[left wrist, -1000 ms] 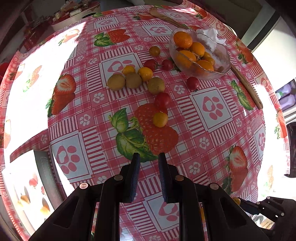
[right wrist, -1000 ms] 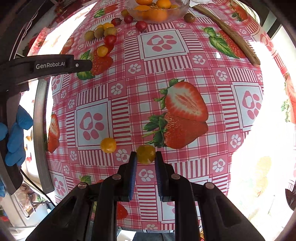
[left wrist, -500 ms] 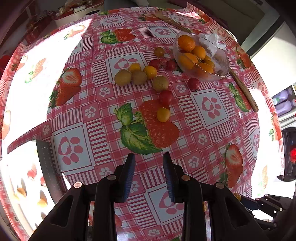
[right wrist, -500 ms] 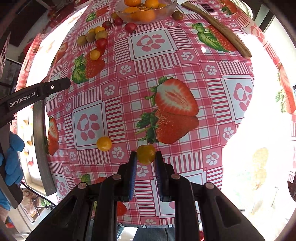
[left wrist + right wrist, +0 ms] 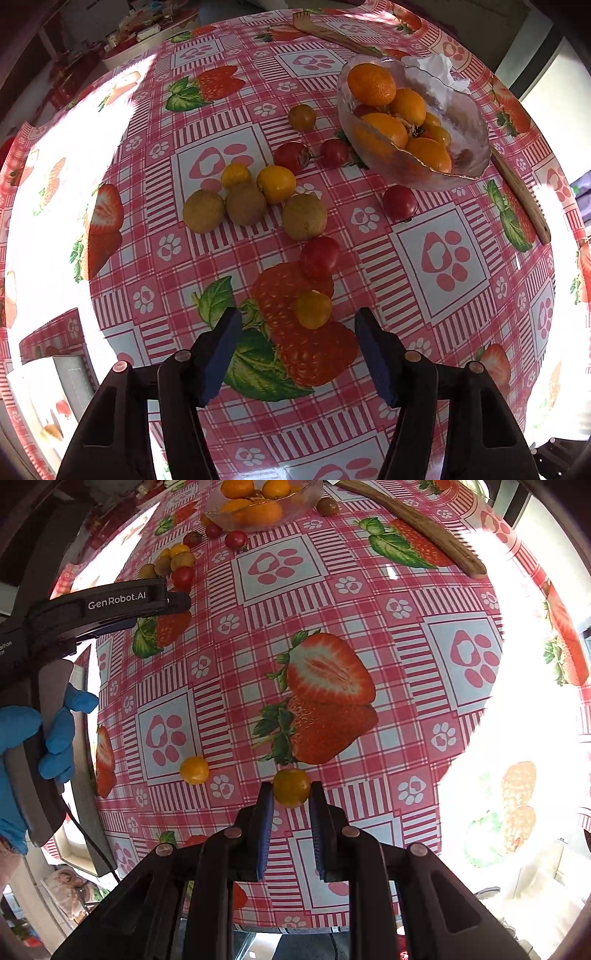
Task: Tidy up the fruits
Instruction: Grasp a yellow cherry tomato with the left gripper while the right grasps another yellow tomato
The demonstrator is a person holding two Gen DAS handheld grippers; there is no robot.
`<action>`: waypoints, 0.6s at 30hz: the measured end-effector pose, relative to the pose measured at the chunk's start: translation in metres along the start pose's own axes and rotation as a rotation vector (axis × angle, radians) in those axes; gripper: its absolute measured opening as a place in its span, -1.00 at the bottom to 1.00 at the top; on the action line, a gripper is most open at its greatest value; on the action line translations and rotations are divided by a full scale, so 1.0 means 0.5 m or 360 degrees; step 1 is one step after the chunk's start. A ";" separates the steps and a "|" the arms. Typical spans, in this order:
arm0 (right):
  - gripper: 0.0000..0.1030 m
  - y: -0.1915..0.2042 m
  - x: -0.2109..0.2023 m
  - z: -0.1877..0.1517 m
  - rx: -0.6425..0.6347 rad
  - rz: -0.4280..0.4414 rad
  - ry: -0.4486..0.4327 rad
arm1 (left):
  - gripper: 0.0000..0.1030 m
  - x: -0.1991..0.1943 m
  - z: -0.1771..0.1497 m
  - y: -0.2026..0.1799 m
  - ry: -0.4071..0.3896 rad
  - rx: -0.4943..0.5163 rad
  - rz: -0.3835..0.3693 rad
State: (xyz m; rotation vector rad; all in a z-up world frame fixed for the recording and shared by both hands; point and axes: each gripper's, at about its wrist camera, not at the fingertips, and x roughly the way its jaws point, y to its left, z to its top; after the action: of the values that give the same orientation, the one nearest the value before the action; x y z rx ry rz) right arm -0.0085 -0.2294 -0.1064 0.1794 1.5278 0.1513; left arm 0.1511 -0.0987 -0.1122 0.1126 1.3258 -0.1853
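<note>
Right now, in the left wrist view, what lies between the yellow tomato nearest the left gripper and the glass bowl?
One red tomato lies between the yellow tomato and glass bowl; otherwise bare tablecloth.

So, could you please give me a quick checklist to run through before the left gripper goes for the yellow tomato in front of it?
1. Left gripper empty: ok, jaws opening, nothing between the pads.
2. Target lined up: ok, the yellow tomato lies just ahead, between the two fingers' lines.
3. Room around the target: not ok, a red tomato sits close behind it and could get nudged.
4. Right gripper secure: ok, shut on its yellow-orange tomato.
5. Glass bowl has space: ok, its near side past the oranges looks free.
6. Path to the bowl: cannot tell, loose fruits and another red tomato lie between.
</note>
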 end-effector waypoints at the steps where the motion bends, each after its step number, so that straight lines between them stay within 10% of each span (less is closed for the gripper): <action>1: -0.59 -0.002 -0.001 0.002 0.0002 0.0001 -0.0001 | 0.00 -0.002 0.001 -0.003 -0.0013 0.0017 0.0004; 5: -0.59 -0.007 -0.008 0.009 0.0005 0.0004 -0.0005 | -0.59 -0.006 0.003 -0.006 -0.0004 0.0050 -0.0055; 18: -0.59 0.009 -0.038 0.035 -0.0002 0.0027 -0.0029 | -0.59 -0.100 -0.068 0.031 -0.0067 0.0023 -0.0134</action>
State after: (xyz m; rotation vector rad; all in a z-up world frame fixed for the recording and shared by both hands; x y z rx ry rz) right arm 0.0081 -0.2295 -0.0862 0.1922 1.5083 0.1637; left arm 0.1104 -0.0737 -0.0719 0.0647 1.2882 -0.2678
